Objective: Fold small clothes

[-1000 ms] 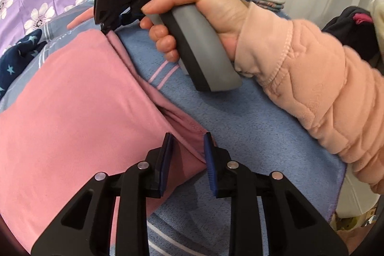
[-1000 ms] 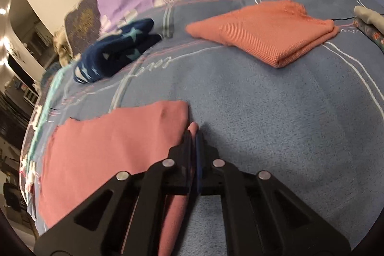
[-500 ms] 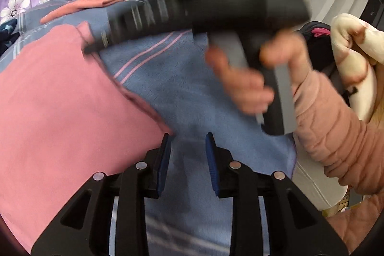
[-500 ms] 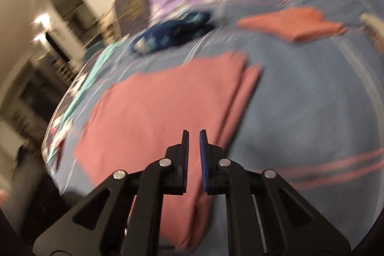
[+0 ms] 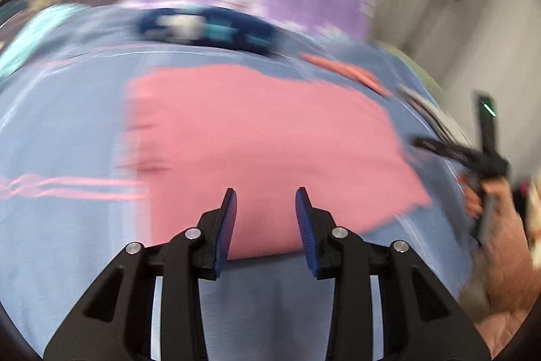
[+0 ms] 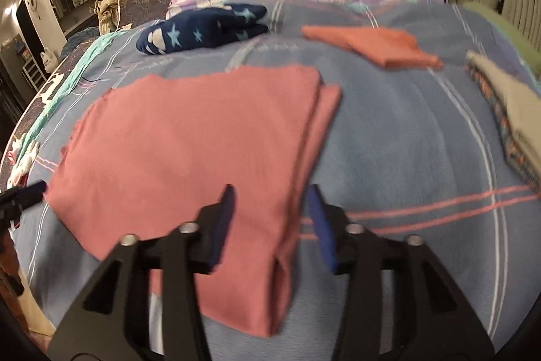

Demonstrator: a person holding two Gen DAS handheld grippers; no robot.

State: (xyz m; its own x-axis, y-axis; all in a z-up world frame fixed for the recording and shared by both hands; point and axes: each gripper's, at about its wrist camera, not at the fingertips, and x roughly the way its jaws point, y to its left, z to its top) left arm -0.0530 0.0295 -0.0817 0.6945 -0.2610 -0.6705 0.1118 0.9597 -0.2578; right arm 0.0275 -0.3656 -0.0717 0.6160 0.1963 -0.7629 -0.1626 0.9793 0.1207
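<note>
Pink cloth lies flat on the blue bedspread, doubled over on itself with a narrow strip of the lower layer showing along its right edge. A second ago my right gripper was pinched on that edge near the far corner; now its jaws are opening, nothing is between the pads, and the garment rests on the bed on its own. That tells me the fold has been laid down and let go.

My left gripper has swung away from the near seam it was hovering over, and its view is badly smeared. Its jaws are opening too, with only the pink cloth lying below them, not gripped. At the right edge of that view I can make out the hand that carries the other gripper.

I read this garment as partly folded: one lengthwise fold is done, and it is probably too long yet to match the folded orange piece set down farther up the bed, near the navy star-print item. My next job, as I judge it, is a fresh grip on one short end with both grippers. The offset strip could slip further if I drag it.
</note>
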